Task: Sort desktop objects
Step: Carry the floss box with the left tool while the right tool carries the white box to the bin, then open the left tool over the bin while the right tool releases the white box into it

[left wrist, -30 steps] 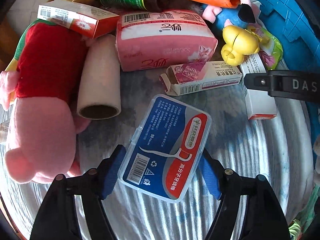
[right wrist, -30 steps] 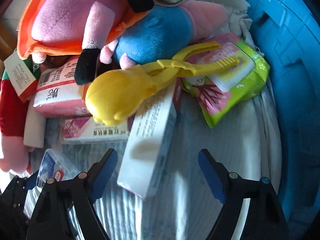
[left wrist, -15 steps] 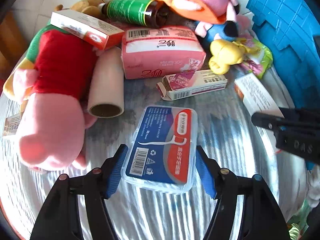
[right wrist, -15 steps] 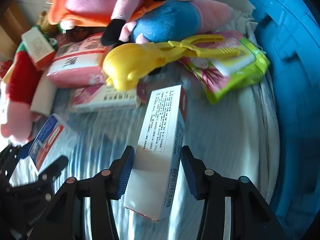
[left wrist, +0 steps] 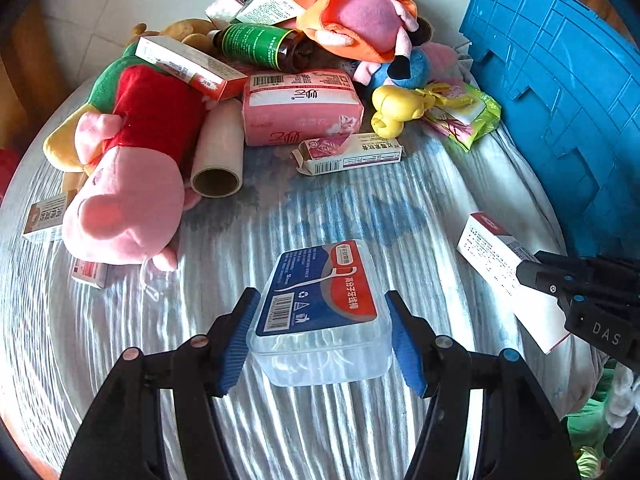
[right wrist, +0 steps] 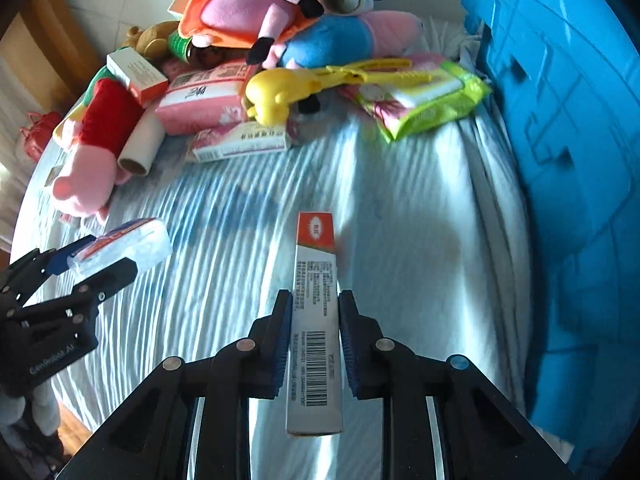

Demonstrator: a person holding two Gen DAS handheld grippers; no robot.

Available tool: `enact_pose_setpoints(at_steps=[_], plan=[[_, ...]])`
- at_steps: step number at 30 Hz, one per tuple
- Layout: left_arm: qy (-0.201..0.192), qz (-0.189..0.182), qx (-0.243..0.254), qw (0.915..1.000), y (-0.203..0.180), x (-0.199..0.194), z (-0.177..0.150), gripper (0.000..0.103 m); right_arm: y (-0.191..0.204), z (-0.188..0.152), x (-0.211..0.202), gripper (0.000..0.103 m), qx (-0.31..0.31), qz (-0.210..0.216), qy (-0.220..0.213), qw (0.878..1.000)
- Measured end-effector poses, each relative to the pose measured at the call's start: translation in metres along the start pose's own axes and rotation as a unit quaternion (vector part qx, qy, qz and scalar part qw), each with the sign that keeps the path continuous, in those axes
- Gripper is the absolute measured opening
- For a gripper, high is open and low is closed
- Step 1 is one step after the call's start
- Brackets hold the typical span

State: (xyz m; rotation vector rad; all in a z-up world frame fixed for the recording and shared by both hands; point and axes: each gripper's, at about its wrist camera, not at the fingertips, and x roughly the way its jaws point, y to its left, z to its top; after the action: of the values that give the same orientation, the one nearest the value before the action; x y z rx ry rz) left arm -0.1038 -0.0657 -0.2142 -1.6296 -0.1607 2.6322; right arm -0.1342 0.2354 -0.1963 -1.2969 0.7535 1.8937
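Note:
A clear floss-pick box (left wrist: 320, 300) with a blue and red label sits between the blue pads of my left gripper (left wrist: 322, 320). The jaws are still closing, both pads press its sides, and it hangs above the striped cloth (left wrist: 280, 220). The right wrist view shows the same box (right wrist: 132, 242) in the left gripper (right wrist: 96, 258) at the left edge. My right gripper (right wrist: 314, 312) is also closing, its pads tight on a long white carton (right wrist: 316, 264) with a red end, held clear of the cloth. In the left wrist view that carton (left wrist: 492, 256) is at the right.
A blue crate (left wrist: 560, 100) stands along the right. Piled at the back are a pink plush pig (left wrist: 128, 184), a paper roll (left wrist: 220, 152), a pink tissue pack (left wrist: 300, 108), a brown bottle (left wrist: 260, 46), a yellow plastic toy (left wrist: 396, 108), a green wipes pack (left wrist: 468, 116) and a small carton (left wrist: 348, 154).
The right jaws went from wide apart to tight on the white carton and lifted it. The left jaws narrowed on the floss box. Both grippers rose and drew back from the pile.

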Motion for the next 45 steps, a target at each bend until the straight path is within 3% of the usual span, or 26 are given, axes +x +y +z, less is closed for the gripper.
enact_pose_setpoints(at_steps=[4, 10, 17, 24, 29, 35, 42, 45], plan=[[-0.028, 0.006, 0.008, 0.9996, -0.016, -0.015, -0.001, 0.061, -0.001, -0.011, -0.018, 0.023, -0.005, 0.012, -0.03, 0.999], [-0.11, -0.003, 0.035, 0.9933, -0.048, -0.076, 0.016, 0.062, 0.004, -0.007, -0.086, 0.023, -0.03, 0.007, -0.127, 0.991], [-0.213, -0.015, 0.072, 0.9743, -0.108, -0.147, 0.063, 0.062, -0.013, 0.013, -0.187, 0.023, -0.051, -0.029, -0.251, 0.966], [-0.258, -0.032, 0.102, 0.9601, -0.179, -0.189, 0.112, 0.062, -0.055, 0.044, -0.268, 0.023, -0.05, -0.102, -0.319, 0.941], [-0.268, -0.052, 0.111, 0.9557, -0.228, -0.209, 0.146, 0.062, -0.112, 0.064, -0.302, 0.023, -0.033, -0.15, -0.322, 0.934], [-0.262, -0.077, 0.126, 0.9536, -0.295, -0.217, 0.187, 0.062, -0.198, 0.082, -0.305, 0.023, -0.002, -0.177, -0.293, 0.94], [-0.206, -0.094, 0.158, 0.9612, -0.389, -0.184, 0.222, 0.062, -0.302, 0.092, -0.284, 0.023, 0.05, -0.183, -0.229, 0.955], [-0.166, -0.083, 0.172, 0.9675, -0.424, -0.155, 0.231, 0.062, -0.337, 0.086, -0.268, 0.023, 0.069, -0.183, -0.197, 0.961]])
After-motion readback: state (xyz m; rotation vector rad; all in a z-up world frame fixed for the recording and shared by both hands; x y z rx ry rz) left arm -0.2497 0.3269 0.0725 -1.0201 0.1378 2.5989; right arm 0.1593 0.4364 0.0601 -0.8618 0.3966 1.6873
